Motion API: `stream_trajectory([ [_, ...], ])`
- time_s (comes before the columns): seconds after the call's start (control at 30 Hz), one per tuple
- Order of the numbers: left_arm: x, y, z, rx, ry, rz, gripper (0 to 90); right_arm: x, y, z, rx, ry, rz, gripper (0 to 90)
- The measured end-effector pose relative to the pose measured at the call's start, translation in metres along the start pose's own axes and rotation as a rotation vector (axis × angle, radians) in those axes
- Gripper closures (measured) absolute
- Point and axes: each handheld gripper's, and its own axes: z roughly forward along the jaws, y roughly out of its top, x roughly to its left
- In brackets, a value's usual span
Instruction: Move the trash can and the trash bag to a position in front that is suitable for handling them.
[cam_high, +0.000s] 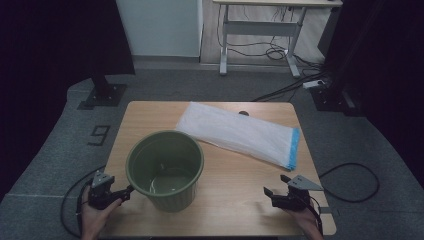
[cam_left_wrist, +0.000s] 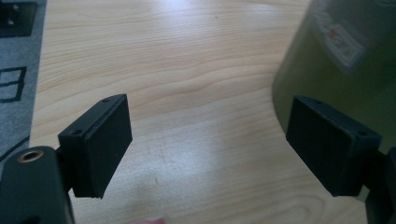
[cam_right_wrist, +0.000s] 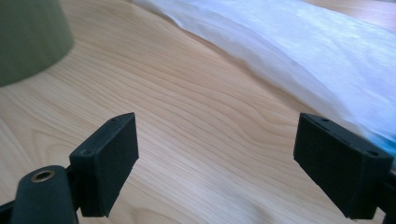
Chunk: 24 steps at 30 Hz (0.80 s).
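Both tongs released at the near edge of the bench, bin and bag untouched.

The left tongs (cam_high: 122, 194) rest at the near left corner of the bench (cam_high: 235, 200) with jaws spread wide and nothing between them; one jaw sits just beside the wall of the green bin (cam_high: 165, 170), which suggests a position ready to steady or turn it. The right tongs (cam_high: 276, 191) lie near the near right corner, likewise spread and empty, aimed toward the white bag (cam_high: 240, 134), probably the next item to be picked up. The bin stands upright near the near left of the bench, round, olive green, open-topped, with a pale label on its outer wall. Beyond it the bag lies flat and folded, slanting from the far middle to the right edge, translucent white with a blue band along its right end.
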Motion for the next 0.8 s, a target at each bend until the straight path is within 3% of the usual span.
stream_trajectory([
  [0.2,-0.006,-0.006,-0.01,-0.005,-0.041,0.033,12.3,-0.007,-0.006,-0.009,-0.001,-0.017,0.01,13.9],
  [0.37,-0.012,-0.011,-0.023,-0.025,-0.099,0.077,10.1,-0.01,-0.009,-0.012,0.0,-0.024,0.008,13.9],
  [0.4,-0.014,-0.011,-0.028,-0.041,-0.144,0.1,9.0,-0.011,-0.01,-0.012,0.001,-0.027,0.009,14.0],
  [0.43,-0.014,-0.011,-0.028,-0.041,-0.144,0.1,8.7,-0.011,-0.01,-0.012,0.001,-0.027,0.009,14.0],
  [0.53,-0.024,-0.007,-0.034,-0.058,-0.225,0.158,8.6,-0.014,-0.01,-0.012,-0.003,-0.028,0.015,14.2],
  [0.57,-0.032,-0.004,-0.035,-0.071,-0.286,0.199,7.4,-0.014,-0.01,-0.012,-0.004,-0.028,0.014,14.5],
  [0.6,-0.032,-0.004,-0.035,-0.071,-0.286,0.199,5.9,-0.015,-0.01,-0.012,-0.004,-0.027,0.013,14.6],
  [0.67,-0.045,0.002,-0.032,-0.082,-0.342,0.243,5.5,-0.015,-0.01,-0.011,-0.001,-0.023,0.011,14.6],
  [0.8,-0.056,0.011,-0.022,-0.071,-0.388,0.276,3.2,-0.014,-0.009,-0.009,0.001,-0.017,0.007,14.8],
])
